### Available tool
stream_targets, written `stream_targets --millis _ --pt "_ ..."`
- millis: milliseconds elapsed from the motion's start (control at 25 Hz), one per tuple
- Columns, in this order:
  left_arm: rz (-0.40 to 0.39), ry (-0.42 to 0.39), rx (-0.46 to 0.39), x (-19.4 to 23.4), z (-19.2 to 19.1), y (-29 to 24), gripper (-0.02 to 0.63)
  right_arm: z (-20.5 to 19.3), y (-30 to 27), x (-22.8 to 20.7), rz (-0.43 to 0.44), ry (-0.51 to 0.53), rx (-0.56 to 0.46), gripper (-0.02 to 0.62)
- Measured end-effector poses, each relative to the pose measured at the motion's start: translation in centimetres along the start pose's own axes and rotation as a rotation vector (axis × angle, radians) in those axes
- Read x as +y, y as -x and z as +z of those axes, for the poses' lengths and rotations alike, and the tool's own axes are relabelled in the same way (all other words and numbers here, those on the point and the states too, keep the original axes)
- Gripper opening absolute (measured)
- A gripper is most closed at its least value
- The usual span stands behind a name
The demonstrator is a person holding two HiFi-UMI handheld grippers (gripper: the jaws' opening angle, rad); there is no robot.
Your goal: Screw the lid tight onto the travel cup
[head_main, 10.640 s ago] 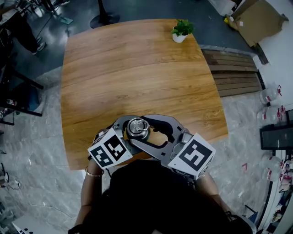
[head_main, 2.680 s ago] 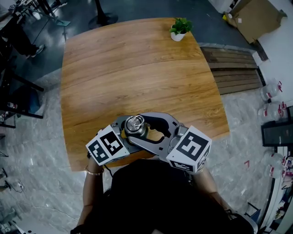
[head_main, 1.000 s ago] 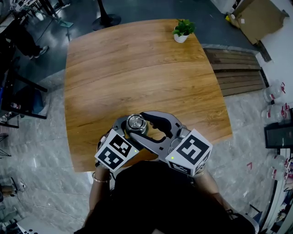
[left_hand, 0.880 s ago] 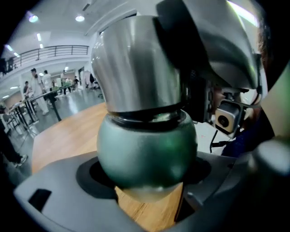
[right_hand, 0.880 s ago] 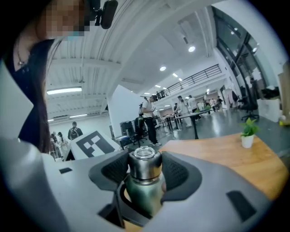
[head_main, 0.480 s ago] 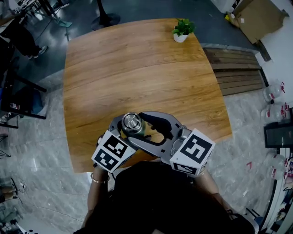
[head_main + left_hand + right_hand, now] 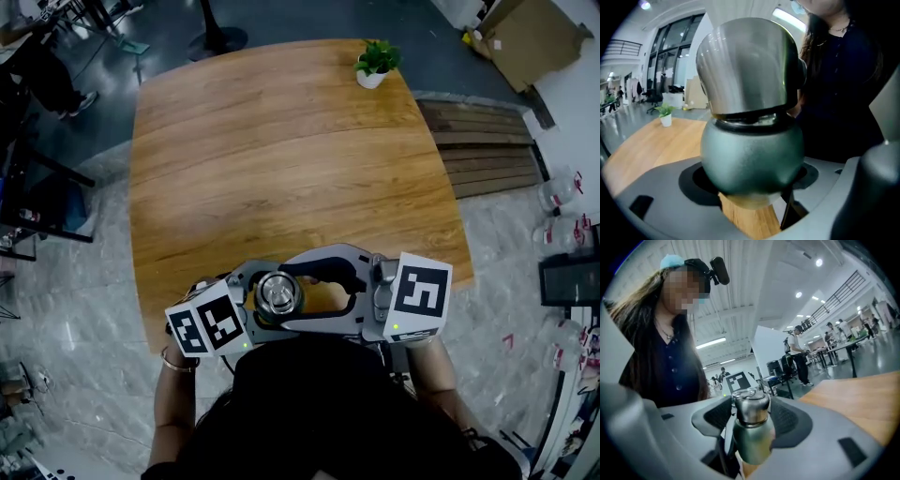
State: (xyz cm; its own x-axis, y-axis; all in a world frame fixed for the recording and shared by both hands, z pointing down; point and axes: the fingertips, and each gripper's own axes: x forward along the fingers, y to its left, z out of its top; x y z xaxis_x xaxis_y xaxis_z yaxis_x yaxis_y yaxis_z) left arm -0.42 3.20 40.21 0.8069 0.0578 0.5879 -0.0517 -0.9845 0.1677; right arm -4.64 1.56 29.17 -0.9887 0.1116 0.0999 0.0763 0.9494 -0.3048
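Wooden table (image 7: 281,141), potted plant (image 7: 373,64) at upper right of head view. Travel cup (image 7: 752,154) upright at lower centre there, by table's lower edge. Steel lid (image 7: 750,404) on top; dark seam beneath, so we judge it not fully tight. Left gripper (image 7: 752,185) clenched on green body, right gripper (image 7: 751,419) clenched on lid. We expect rigid, smooth, slippery metal: grip lid wall squarely, body at widest.

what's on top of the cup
A steel lid sits on the cup, with the right gripper and its pads on both sides of it. The left gripper holds the cup's body. The lid covers the mouth, so the threads and inside cannot be seen.
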Motion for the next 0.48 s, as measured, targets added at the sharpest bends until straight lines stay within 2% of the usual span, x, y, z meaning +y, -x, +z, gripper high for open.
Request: stream_targets --millis 120,240,360,480 --pt "-0.048 -0.013 0.005 -0.9 0.1 -0.2 0.402 0.2 0.1 0.4 0.040 -0.002 -0.009 0.253" --pt "-0.038 -0.015 0.006 -0.7 0.3 -0.3 0.402 0.4 0.1 0.3 0.034 0.006 -0.013 0.253" --pt "0.011 0.003 0.018 0.3 0.0 -0.3 0.402 0.3 0.0 -0.4 -0.045 0.010 -0.008 0.253" --pt "0.097 0.030 0.031 2.0 -0.6 -0.1 0.402 0.1 -0.3 -1.8 -0.171 -0.003 0.004 0.252"
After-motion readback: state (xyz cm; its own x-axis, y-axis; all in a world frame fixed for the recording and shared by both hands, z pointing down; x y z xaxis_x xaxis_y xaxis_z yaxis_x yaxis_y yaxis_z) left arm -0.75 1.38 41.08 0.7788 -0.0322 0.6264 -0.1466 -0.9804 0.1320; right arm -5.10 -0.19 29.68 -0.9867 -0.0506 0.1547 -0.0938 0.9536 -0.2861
